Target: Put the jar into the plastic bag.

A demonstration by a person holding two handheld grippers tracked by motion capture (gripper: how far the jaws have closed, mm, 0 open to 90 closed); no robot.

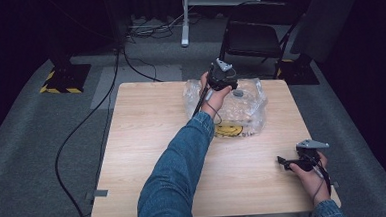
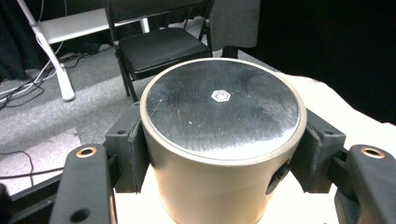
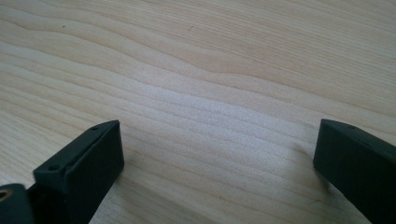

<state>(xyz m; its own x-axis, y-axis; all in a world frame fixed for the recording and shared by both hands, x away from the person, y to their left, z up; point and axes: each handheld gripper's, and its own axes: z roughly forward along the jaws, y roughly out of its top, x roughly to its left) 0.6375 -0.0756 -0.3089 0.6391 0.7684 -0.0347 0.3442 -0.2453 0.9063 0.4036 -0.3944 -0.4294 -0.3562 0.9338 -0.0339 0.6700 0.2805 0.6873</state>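
A squat metal cylinder point(image 2: 219, 135) with a dark brushed top and a small hexagon mark stands upright between the pads of my left gripper point(image 2: 219, 144), which is shut on its sides. In the high view the left gripper point(image 1: 223, 77) is held over the far middle of the table, above a crumpled clear plastic bag point(image 1: 248, 105) with a yellow smiley face point(image 1: 229, 130). My right gripper point(image 1: 289, 162) rests low near the table's front right corner. Its jaws stand wide apart over bare wood, with nothing between them point(image 3: 215, 163).
The wooden table point(image 1: 147, 141) has free room on its left half and front. Behind its far edge stands a black folding chair point(image 1: 255, 37), seen again as the chair point(image 2: 159, 49) in the left gripper view. Cables run across the grey carpet at left.
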